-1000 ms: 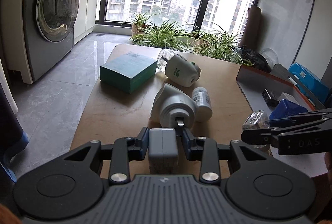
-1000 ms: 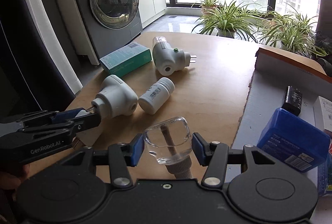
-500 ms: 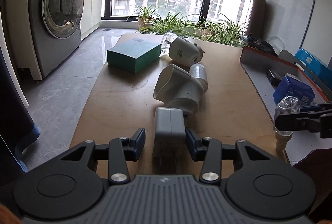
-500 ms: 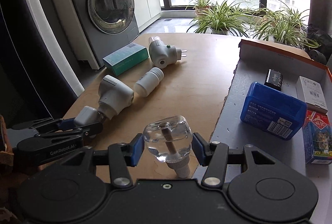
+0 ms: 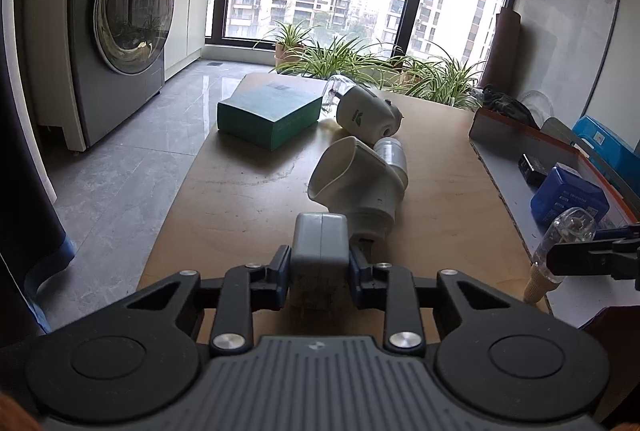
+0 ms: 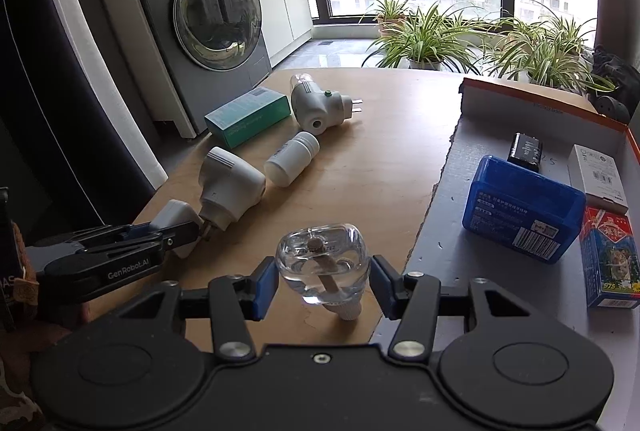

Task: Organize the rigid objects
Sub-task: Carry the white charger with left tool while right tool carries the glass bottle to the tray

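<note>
Left gripper (image 5: 320, 265) fingers clamp the grey adapter (image 5: 320, 243); right gripper (image 6: 324, 281) fingers hold a clear bottle (image 6: 322, 263) above the counter (image 6: 360, 167) edge. Next, probably: carry both rightward into the tray (image 6: 448, 251).

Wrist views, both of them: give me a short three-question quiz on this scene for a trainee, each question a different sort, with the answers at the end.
1. True or false: the left gripper is shut on the grey adapter.
2. What does the right gripper hold? A. the teal box. B. the clear wick bottle. C. the white pill bottle.
3. Which appliance stands on the floor beside the table?

Key: 1 true. 2 B. 3 the washing machine.
</note>
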Motion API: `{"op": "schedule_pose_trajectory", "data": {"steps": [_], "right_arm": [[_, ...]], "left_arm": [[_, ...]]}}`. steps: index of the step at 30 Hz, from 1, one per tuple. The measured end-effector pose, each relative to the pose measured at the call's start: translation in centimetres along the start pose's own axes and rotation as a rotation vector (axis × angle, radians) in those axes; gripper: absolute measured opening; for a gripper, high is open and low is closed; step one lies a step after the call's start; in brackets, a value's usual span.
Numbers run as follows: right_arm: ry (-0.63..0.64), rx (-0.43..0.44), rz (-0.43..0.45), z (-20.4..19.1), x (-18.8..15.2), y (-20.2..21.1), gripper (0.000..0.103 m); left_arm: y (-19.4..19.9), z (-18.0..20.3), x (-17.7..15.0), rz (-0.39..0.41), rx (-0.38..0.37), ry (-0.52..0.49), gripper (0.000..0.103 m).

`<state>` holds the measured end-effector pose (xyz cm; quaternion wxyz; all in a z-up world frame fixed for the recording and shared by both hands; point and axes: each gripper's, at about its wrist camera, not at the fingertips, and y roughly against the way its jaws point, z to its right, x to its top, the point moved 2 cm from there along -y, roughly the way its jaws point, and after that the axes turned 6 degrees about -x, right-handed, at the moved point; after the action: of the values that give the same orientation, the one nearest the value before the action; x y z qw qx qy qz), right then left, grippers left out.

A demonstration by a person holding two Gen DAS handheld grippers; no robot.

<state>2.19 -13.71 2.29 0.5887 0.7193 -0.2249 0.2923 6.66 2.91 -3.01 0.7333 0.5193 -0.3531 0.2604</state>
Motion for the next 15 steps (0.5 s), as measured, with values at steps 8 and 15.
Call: {"op": "schedule_pose_trajectory", "data": {"steps": [8,15], "right_arm": [[-0.013,-0.002,0.024,0.2,-0.1,1.1,0.061],[-0.020,-0.028,0.058,0.9,-0.3,2.8,0.061]], "left_arm": [[2.6,0.7,0.3,0.005,0.023,-0.002,0.029],[3.7,2.8,1.6,0.031,-0.024,-0.001,0.029]]}}
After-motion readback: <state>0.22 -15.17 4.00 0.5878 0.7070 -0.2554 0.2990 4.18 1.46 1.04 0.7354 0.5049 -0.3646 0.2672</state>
